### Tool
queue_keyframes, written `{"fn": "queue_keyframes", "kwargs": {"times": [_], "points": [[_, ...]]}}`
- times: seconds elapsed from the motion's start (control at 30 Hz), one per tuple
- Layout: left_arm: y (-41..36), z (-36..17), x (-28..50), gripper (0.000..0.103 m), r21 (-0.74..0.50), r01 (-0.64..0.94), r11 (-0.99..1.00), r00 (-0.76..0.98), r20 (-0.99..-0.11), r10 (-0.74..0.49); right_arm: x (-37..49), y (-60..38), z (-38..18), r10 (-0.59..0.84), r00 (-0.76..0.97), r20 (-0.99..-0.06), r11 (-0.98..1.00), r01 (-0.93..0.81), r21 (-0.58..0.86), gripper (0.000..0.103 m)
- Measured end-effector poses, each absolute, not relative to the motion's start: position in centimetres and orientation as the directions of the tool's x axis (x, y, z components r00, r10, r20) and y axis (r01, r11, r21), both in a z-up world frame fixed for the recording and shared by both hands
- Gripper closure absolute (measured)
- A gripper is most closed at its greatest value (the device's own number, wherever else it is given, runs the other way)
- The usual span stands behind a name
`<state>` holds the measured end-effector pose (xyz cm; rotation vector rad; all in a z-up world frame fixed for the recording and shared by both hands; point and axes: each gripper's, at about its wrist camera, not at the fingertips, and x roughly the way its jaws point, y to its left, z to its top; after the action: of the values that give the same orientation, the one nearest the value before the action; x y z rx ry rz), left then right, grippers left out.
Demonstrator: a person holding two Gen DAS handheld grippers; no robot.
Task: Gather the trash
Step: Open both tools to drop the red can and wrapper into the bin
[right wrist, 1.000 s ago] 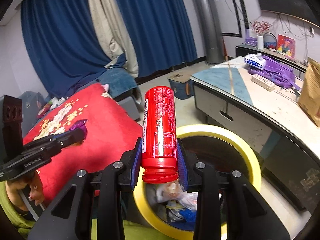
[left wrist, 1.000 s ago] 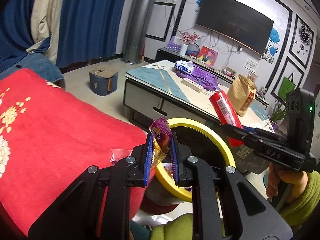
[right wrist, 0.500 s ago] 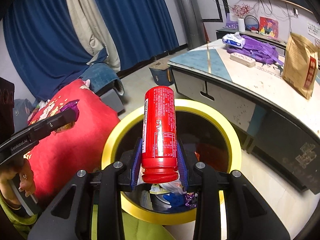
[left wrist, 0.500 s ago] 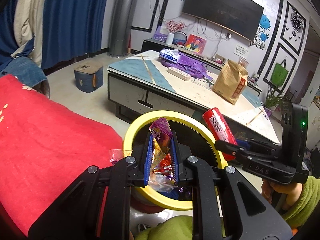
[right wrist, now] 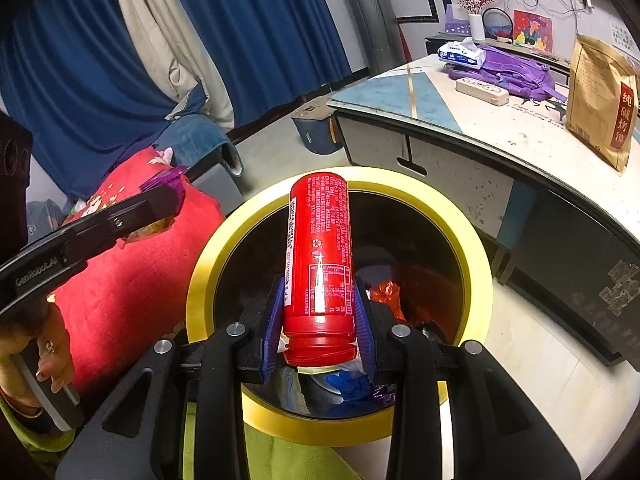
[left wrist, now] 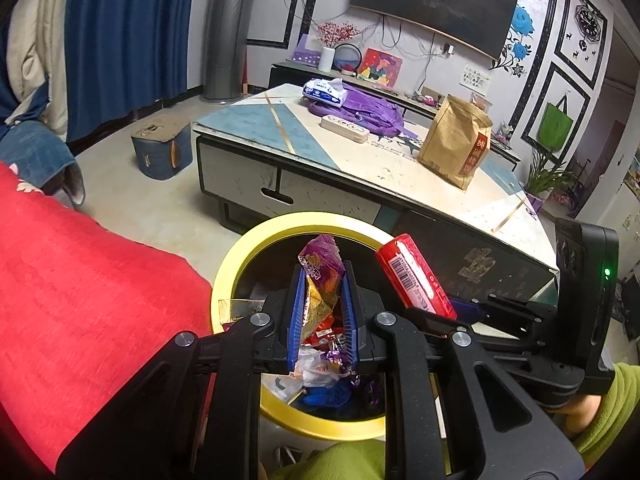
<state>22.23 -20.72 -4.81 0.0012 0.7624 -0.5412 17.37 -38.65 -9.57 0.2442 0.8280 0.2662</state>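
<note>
Both tools hang over the yellow-rimmed round black bin [right wrist: 478,264] so a release drops straight in: the left gripper [left wrist: 322,316] pinches a crumpled purple-and-gold snack wrapper [left wrist: 320,280], the right gripper [right wrist: 320,320] clamps a red plastic bottle [right wrist: 319,256].

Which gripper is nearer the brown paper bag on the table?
Right. The right gripper, holding the red bottle, is on the brown paper bag's side of the bin; the left gripper is toward the sofa.
</note>
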Motion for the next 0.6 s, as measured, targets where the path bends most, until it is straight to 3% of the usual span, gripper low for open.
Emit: {"fn": "queue_keyframes", "kwargs": {"times": [0.17, 0.23, 0.3, 0.33, 0.43, 0.6], "points": [[-21.1, -4.7, 23.0, 0.088, -0.201, 0.462, 0.864, 0.589, -0.659, -0.468, 17.6, -38.7, -10.1, 0.335, 0.634, -0.697, 0.934, -0.124, 0.336, 0.072], [-21.2, -4.5, 23.4, 0.078, -0.203, 0.455, 0.867, 0.598, -0.652, -0.466, 17.6, -38.9, -10.2, 0.336, 0.632, -0.698, 0.932, -0.115, 0.345, 0.071], [-21.3, -4.4, 23.6, 0.060, -0.204, 0.451, 0.869, 0.603, -0.648, -0.465, 17.6, -39.3, -10.2, 0.322, 0.639, -0.698, 0.935, -0.100, 0.340, 0.062], [-21.2, -4.4, 23.8, 0.059, -0.211, 0.448, 0.869, 0.602, -0.647, -0.468, 17.5, -39.5, -10.1, 0.316, 0.648, -0.693, 0.936, -0.092, 0.341, 0.057], [-21.0, -4.3, 23.9, 0.050, -0.220, 0.440, 0.870, 0.602, -0.647, -0.468, 17.1, -40.1, -9.8, 0.296, 0.660, -0.690, 0.941, -0.078, 0.330, 0.054], [-20.4, -4.2, 23.7, 0.024, -0.229, 0.423, 0.877, 0.605, -0.650, -0.461, 16.0, -41.1, -9.4, 0.261, 0.675, -0.690, 0.949, -0.049, 0.311, 0.041]]}}
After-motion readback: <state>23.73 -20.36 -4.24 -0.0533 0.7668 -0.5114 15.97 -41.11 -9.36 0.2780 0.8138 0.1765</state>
